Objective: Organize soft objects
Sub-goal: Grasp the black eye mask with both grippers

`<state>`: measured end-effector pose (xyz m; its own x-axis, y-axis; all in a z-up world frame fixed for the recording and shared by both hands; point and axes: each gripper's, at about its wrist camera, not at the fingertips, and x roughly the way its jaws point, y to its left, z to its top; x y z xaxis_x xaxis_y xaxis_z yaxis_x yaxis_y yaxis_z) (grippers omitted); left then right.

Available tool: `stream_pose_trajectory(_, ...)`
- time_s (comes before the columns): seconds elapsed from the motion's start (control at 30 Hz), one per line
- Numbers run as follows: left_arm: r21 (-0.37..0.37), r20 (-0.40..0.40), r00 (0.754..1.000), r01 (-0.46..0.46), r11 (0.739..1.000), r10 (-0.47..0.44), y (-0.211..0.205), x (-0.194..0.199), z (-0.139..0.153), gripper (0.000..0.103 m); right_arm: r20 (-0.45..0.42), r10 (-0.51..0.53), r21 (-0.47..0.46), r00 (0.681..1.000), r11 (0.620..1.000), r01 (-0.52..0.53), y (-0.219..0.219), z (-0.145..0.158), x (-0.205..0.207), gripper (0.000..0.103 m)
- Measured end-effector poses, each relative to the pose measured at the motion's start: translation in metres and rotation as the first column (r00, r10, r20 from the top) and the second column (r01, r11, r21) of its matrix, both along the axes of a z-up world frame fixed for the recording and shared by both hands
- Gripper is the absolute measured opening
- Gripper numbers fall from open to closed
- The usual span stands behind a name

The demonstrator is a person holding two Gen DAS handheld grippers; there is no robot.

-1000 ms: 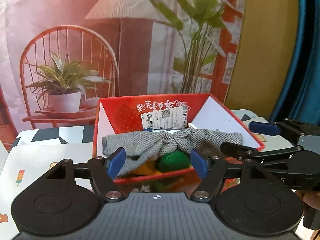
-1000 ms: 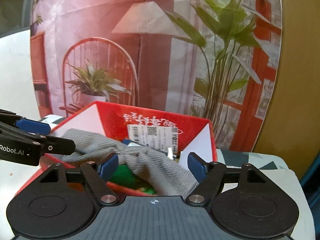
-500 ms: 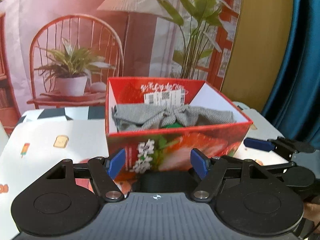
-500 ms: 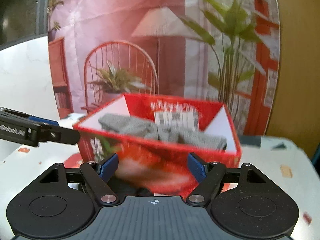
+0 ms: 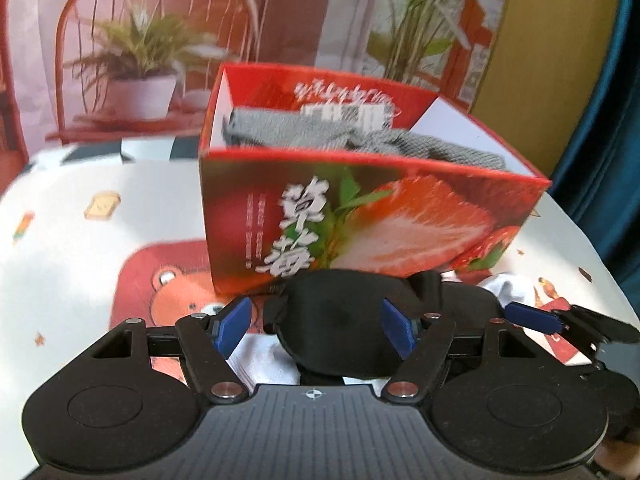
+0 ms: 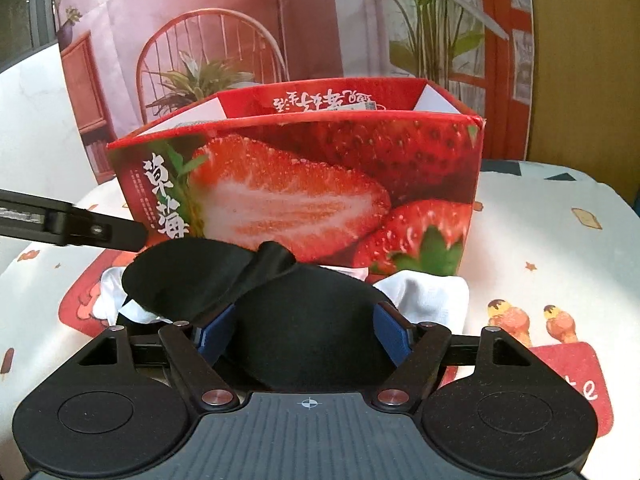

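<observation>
A red strawberry-print box [image 5: 372, 216] stands on the table and holds a grey knitted cloth [image 5: 320, 136]; the box also shows in the right wrist view [image 6: 312, 188]. In front of it a black padded piece [image 5: 340, 320] lies on a white cloth [image 5: 260, 364]. My left gripper [image 5: 314, 326] is open with one black cup between its fingers. My right gripper [image 6: 304, 332] is open around the other black cup [image 6: 312, 320], with the white cloth [image 6: 428, 292] beneath. The right gripper's fingertips [image 5: 536, 316] show at the right in the left wrist view; the left gripper's finger [image 6: 72, 228] shows at the left in the right wrist view.
The table wears a white cartoon-print cloth [image 5: 80, 216] with a red bear patch [image 5: 168, 276]. A printed backdrop of a chair and plants [image 6: 200, 40] stands behind the box. A blue curtain [image 5: 608, 120] hangs at the right.
Both grippers have pulled back out of the box and come down low in front of it. The black padded piece and white cloth now lie between their fingers.
</observation>
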<state>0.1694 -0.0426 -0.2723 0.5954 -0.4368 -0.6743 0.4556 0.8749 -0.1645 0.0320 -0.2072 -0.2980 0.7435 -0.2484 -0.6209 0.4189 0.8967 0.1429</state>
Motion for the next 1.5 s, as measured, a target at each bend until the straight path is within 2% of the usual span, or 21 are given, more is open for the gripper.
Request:
stream_pose_trajectory(0.23,-0.015,-0.041,0.999,0.007,1.000,-0.007,-0.012,0.011,-0.019,0.074,0.023,0.001,0.034,1.000,0.999,-0.002,-0.005,-0.009,-0.007,0.072)
stream_pose_trajectory(0.47,-0.040,-0.058,0.998,-0.002,0.999,0.000,-0.011,0.015,-0.024,0.073,0.039,-0.001,0.050,0.999,0.999,-0.001,-0.006,-0.011,-0.009,0.072)
stream_pose_trajectory(0.5,-0.040,-0.055,0.998,-0.002,0.999,0.000,-0.010,0.014,-0.024,0.070,0.040,-0.002,0.051,0.999,0.999,0.000,-0.006,-0.012,-0.010,0.072)
stream_pose_trajectory(0.53,-0.041,-0.050,0.999,0.000,0.999,-0.002,-0.010,0.012,-0.024,0.062,0.041,-0.002,0.052,0.999,0.999,0.000,-0.006,-0.012,-0.010,0.072)
stream_pose_trajectory(0.6,-0.032,-0.041,0.999,0.001,1.000,-0.003,-0.009,0.009,-0.023,0.054,0.042,-0.004,0.053,0.999,0.999,0.002,-0.006,-0.012,-0.010,0.072)
stream_pose_trajectory(0.67,-0.025,-0.021,1.000,0.002,1.000,-0.002,-0.008,0.005,-0.021,0.040,0.041,-0.007,0.055,0.999,0.998,0.005,-0.006,-0.012,-0.010,0.072)
stream_pose_trajectory(0.77,-0.026,0.007,1.000,0.002,1.000,-0.002,-0.005,-0.001,-0.016,0.031,0.041,-0.016,0.062,0.999,0.998,0.013,-0.006,-0.011,-0.012,0.072)
stream_pose_trajectory(0.87,-0.028,0.042,0.999,0.001,1.000,0.001,-0.003,-0.012,-0.010,0.026,0.044,-0.025,0.071,0.999,0.997,0.022,-0.007,-0.009,-0.016,0.072)
stream_pose_trajectory(1.13,-0.047,0.099,0.995,-0.015,0.999,0.020,0.003,-0.043,-0.005,0.023,0.064,-0.100,0.111,0.993,0.989,0.092,-0.019,-0.003,-0.033,0.074)
stream_pose_trajectory(1.33,-0.069,0.071,0.995,-0.062,0.996,0.067,0.013,-0.053,-0.016,0.024,0.061,-0.134,0.203,0.989,0.972,0.119,-0.031,-0.010,-0.040,0.073)
stream_pose_trajectory(1.5,-0.086,0.051,0.994,-0.091,0.992,0.096,0.019,-0.056,-0.024,0.024,0.021,-0.114,0.207,0.993,0.973,0.107,-0.024,-0.014,-0.034,0.072)
